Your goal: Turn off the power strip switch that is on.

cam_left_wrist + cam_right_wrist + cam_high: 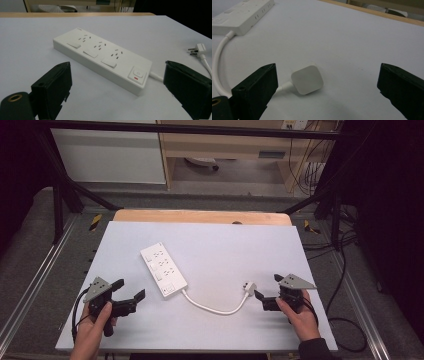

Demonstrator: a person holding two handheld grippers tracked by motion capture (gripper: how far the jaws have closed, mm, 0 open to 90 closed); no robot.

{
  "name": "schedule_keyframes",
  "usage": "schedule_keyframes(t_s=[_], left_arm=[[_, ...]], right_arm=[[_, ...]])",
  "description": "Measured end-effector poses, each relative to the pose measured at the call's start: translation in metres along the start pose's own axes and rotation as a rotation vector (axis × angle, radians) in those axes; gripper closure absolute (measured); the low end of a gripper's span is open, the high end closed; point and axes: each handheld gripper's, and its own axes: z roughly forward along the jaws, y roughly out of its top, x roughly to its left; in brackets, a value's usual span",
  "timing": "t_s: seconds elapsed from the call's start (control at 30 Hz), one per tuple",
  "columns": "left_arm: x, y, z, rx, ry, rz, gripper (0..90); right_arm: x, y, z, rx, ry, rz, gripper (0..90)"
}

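We see the power strip point(163, 269) lying flat on the table point(225, 245), plug point(249, 287) near the right gripper point(266, 293). Left gripper point(131, 290) and right: jaws apart, holding nothing.

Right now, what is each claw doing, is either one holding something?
Left claw: open, holding nothing, near the power strip.
Right claw: open, holding nothing, plug lying between its jaws.

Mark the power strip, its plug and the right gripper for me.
power strip point(163, 269): high view, middle of its socket face.
plug point(307, 79): right gripper view, flat white back of the plug.
right gripper point(267, 291): high view, midway between its open fingertips.
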Motion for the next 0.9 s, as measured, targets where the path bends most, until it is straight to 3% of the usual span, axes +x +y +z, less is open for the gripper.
schedule_keyframes(t_s=[0.63,0.9], left_arm=[[-0.004,0.011,0.015,-0.008,-0.005,0.042,8.2],[-0.006,0.023,0.022,-0.021,-0.008,0.059,7.9]], right_arm=[[-0.001,-0.001,0.001,0.0,-0.005,-0.001,3.5],[-0.004,0.0,-0.001,-0.021,-0.009,0.031,3.5]])
